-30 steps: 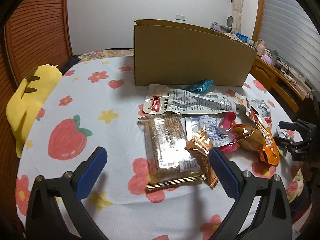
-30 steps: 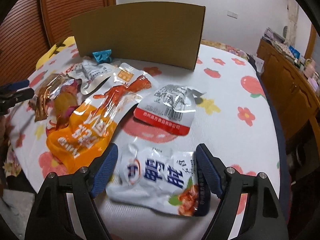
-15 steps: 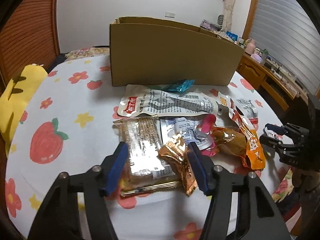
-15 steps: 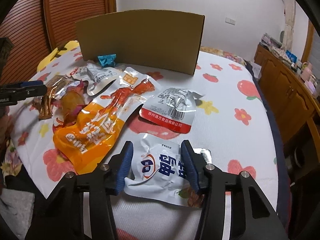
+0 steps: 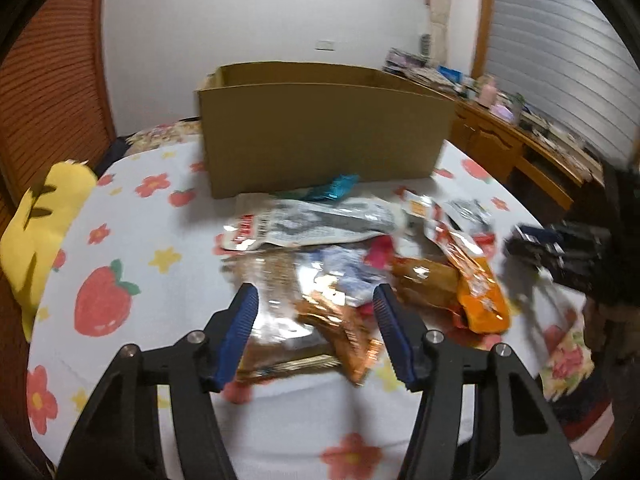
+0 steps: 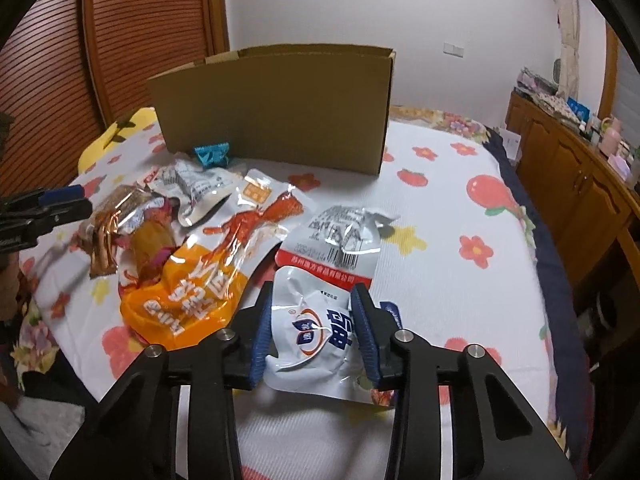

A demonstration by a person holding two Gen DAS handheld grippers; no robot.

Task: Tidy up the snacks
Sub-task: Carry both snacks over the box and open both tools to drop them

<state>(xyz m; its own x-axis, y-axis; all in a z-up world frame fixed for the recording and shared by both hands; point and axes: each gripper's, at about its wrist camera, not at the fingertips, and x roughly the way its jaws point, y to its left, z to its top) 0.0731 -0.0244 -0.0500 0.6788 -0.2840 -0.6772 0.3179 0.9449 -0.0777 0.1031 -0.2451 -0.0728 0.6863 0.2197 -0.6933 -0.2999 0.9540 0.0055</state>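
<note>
R tongs closing on white pouch, pads at both sides, pinching it off the bench edge. L tongs half open round bar + foil pack, grip unclear (blur). Box stands behind the pile, open top, for drop-in.

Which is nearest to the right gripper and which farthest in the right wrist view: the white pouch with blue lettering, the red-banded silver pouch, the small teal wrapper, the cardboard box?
1. White pouch with blue lettering: between the right gripper's closing jaws.
2. Red-banded silver pouch: just beyond it.
3. Small teal wrapper: far left, at the box's foot.
4. Cardboard box: at the back.
</note>
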